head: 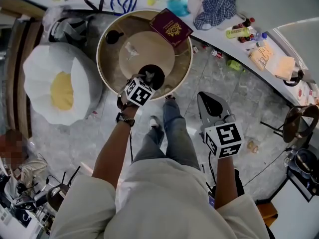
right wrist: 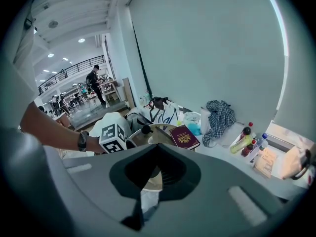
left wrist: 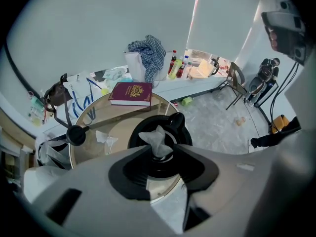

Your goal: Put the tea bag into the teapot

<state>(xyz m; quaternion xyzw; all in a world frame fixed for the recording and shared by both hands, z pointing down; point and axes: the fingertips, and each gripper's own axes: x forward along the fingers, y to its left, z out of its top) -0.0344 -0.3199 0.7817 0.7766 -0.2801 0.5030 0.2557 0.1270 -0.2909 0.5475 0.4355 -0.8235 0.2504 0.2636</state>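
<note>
The black teapot (head: pixel 154 78) stands open at the near edge of the round glass table (head: pixel 102 63). In the left gripper view the white tea bag (left wrist: pixel 157 139) sits crumpled in the teapot's (left wrist: pixel 178 125) mouth. My left gripper (left wrist: pixel 163 148) hovers right over it, open, with the bag's lower end between the spread tips and no pad pressing on it. The head view shows this gripper (head: pixel 141 87) at the teapot's near side. My right gripper (head: pixel 203 97) hangs off the table, above the floor, shut and empty (right wrist: pixel 156 145).
A maroon book (head: pixel 171 27) lies at the table's far edge. A black lid with a knob (head: pixel 113 35) and a torn wrapper (head: pixel 130 49) rest on the glass. A white and yellow cushion (head: pixel 55 86) lies to the left. A bench with bottles (head: pixel 239 31) runs along the back right.
</note>
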